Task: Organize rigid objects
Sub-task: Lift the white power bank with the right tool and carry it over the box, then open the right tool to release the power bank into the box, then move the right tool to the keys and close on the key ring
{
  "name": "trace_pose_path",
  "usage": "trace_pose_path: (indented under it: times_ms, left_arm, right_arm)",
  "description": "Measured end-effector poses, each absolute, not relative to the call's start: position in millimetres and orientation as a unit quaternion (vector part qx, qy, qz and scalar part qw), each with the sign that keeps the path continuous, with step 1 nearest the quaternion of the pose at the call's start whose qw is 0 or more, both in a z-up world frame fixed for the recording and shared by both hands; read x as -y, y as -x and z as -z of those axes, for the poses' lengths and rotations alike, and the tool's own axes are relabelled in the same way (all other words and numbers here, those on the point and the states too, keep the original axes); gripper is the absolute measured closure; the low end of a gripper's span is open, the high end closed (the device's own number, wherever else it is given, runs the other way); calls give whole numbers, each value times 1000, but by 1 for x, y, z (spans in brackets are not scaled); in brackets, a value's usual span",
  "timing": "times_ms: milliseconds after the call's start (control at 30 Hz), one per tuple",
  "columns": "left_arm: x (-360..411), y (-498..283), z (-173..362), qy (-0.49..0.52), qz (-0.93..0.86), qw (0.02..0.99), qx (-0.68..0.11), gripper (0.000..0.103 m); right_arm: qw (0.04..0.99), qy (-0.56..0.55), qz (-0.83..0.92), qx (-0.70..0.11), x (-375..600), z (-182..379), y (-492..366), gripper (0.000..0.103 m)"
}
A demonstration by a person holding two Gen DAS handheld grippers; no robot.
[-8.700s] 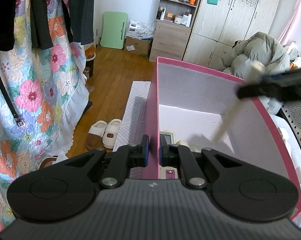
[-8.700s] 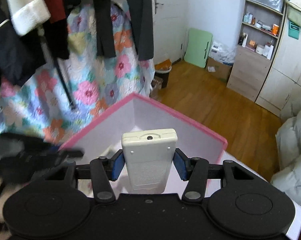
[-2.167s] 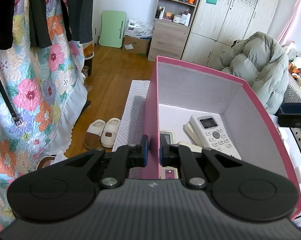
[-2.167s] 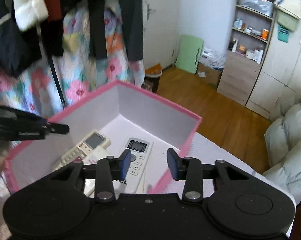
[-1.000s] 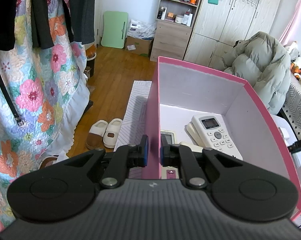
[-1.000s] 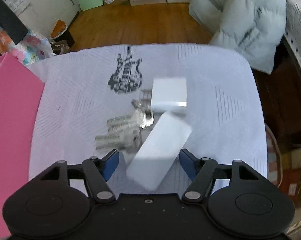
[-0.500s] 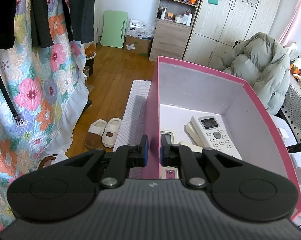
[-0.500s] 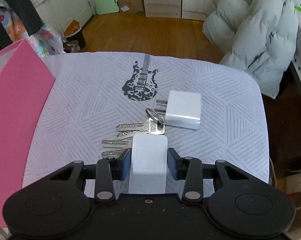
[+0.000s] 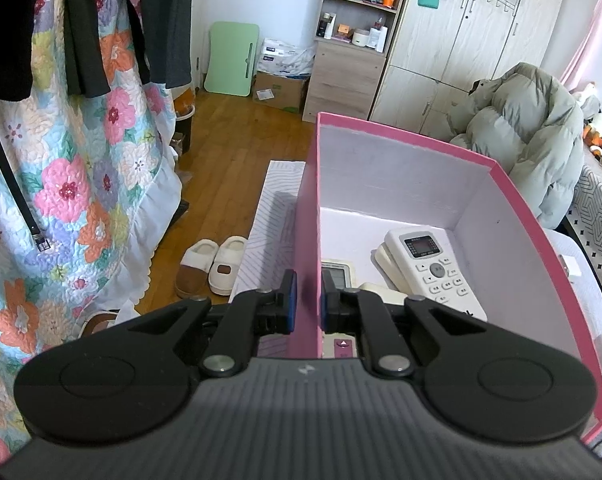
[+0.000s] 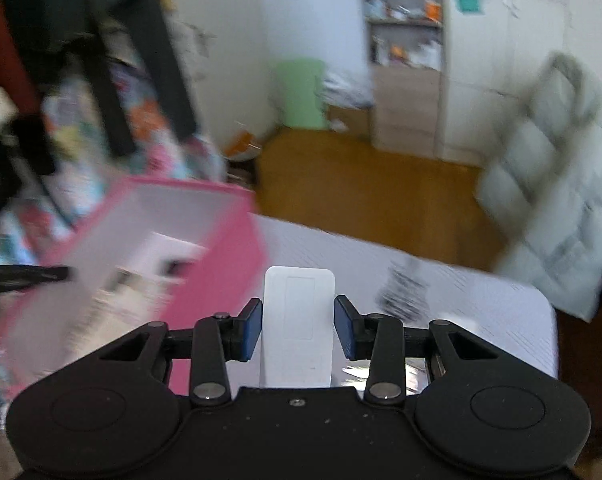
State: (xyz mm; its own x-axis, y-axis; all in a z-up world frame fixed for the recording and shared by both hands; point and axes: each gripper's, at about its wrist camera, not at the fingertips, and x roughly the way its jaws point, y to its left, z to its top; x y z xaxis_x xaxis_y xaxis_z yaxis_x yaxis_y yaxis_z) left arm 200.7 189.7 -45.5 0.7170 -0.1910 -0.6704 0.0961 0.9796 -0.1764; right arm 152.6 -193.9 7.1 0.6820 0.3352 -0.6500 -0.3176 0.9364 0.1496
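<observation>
A pink box (image 9: 401, 130) with a white inside stands on the table. My left gripper (image 9: 305, 302) is shut on its near left wall, one pad on each side. Inside lie a white remote (image 9: 433, 268) with a small screen and a second remote (image 9: 335, 276) by the held wall. In the blurred right wrist view, my right gripper (image 10: 299, 328) is shut on a flat white rectangular block (image 10: 299, 308), held off the cloth. The pink box (image 10: 221, 272) is to its left.
A white patterned cloth (image 10: 481, 300) with a black guitar print (image 10: 401, 288) covers the table. A small white plug (image 9: 573, 268) lies right of the box. A grey puffer jacket (image 9: 521, 128), a floral quilt (image 9: 81, 180) and slippers (image 9: 213, 264) surround the table.
My right gripper shut on the white block, lifted it off the cloth and swung left, so the pink box came into its view. The left gripper kept its hold and place.
</observation>
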Motion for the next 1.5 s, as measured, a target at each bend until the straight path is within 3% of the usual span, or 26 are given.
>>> trace_pose_path:
  times_ms: [167,433,533,600,800,1100,1167,1267,1367,1500]
  left_arm:
    - [-187,-199,45,61,83,925,-366,95]
    - [-186,-197,44,66,84,926,-363,95]
    - [-188,-196,43,72,86,925,-363,95]
    - [-190,-197,43,75,88,925,-363,94]
    - [-196,-199,44,79,92,924,-362,94]
    - [-197,-200,45,77,90,924,-363,94]
    - [-197,-200,44,76,89,924,-364,94]
    - [-200,-201,45,79,90,923,-365,94]
    - [-201,-202,44,79,90,923,-365,94]
    - [-202,-203,43,77,88,923,-365,94]
  right_arm:
    - [895,-1,-269,-357,137,-25,-148,59]
    - [813,84,-347,-460,25,2,-190,59]
    - [791,45,-331,-512,10,22,-219,63]
    - [781,9,-320,-536,2,35,-237,73]
    - [752,-99,-299,-580,7,71,-258,82]
    - [824,2,-292,-486,74,0,-212,78]
    - [844,15,-280,-458,101,-19,-196,71]
    - [867,26,-236,-438,136,-35,-190,68]
    - [878,2,-210,-429,169,-33,-185,64]
    - [893,61,-169,-414,196,-8,-172,59]
